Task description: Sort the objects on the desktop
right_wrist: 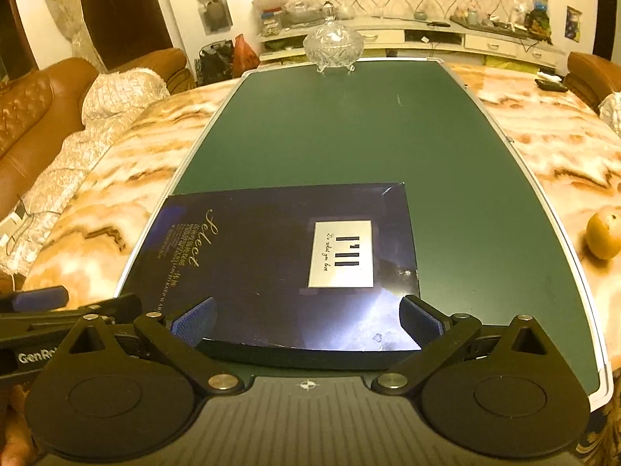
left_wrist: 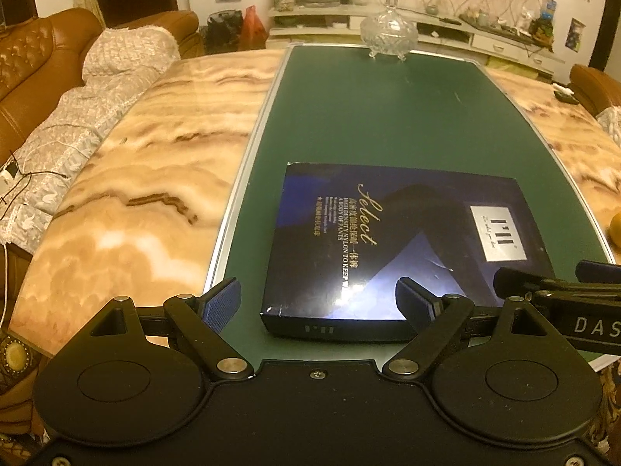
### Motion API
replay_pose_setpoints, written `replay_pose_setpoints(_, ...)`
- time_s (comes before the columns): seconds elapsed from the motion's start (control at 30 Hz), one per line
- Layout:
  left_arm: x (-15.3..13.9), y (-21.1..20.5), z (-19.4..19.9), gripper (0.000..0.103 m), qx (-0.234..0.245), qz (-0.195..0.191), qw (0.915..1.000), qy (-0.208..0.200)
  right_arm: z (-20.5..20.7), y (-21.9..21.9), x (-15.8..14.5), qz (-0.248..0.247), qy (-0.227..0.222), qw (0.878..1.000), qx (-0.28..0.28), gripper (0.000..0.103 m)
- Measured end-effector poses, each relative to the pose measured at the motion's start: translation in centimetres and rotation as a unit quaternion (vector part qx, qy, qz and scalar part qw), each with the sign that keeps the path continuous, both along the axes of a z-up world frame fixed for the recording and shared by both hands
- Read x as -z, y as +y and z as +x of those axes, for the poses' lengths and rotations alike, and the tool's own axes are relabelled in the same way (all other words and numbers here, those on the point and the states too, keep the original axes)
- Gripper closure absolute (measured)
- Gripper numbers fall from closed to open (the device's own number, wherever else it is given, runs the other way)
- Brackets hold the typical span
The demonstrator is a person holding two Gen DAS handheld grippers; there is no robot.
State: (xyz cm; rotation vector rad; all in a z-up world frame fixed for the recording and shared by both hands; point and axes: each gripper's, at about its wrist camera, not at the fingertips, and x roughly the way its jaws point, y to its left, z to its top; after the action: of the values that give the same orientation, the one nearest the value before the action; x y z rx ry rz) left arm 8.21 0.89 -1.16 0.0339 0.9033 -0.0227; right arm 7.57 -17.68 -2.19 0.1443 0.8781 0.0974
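On the table [left_wrist: 128,178], a green mat [left_wrist: 388,116] lies down the middle, and a flat dark blue box [left_wrist: 392,240] lies on the near end of the mat. The box has gold writing and a white label [left_wrist: 498,232] on its lid. The left hand-held gripper [left_wrist: 319,305] is low and close to the near edge of the box, pointing straight ahead along the mat. Its two blue pads [left_wrist: 221,303] are spread wide apart and hold nothing. One pad is out past the left corner of the box, over the mat, and the other is over the shiny lid. I cannot tell if that pad touches the lid. The right hand-held gripper [right_wrist: 306,320] is just beside the left one, also low and pointing the same way. Its blue pads [right_wrist: 194,320] are spread wide too, with nothing between them but the near edge of the box. Both of its pads are above the lid, near the front corners. In the left view the side of the right hand-held gripper shows at the right edge, and in the right view the side of the left one shows at the left edge, so the two are close together. Far away, at the other end of the mat, stands a glass jar with a lid [right_wrist: 333,44]. An orange [right_wrist: 603,235] sits on the bare table, off the mat, to the right of the box. A brown sofa [left_wrist: 35,66] with a white cover [left_wrist: 101,93] is on the left, past the table.
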Motion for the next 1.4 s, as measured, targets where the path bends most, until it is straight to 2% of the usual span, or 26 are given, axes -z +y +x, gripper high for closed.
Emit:
replay_pose_setpoints(0.6, 0.2, 1.7, -0.2, 0.015, -0.014, 0.002, 0.9999, 0.007, -0.1, 1.8, -0.7, -0.011, -0.01, 1.0, -0.007, 0.0)
replay_pose_setpoints(1.03, -0.2, -1.0, 0.8, 0.015, 0.009, 0.01, 0.9999, -0.002, 0.5, -0.3, -0.7, -0.012, -0.011, 1.0, 0.017, 0.0)
replay_pose_setpoints(1.4, -0.9, -2.0, 3.7, 0.015, 0.019, 0.017, 0.9997, -0.005, 3.3, -1.3, -0.7, -0.023, -0.007, 0.999, 0.022, 0.0)
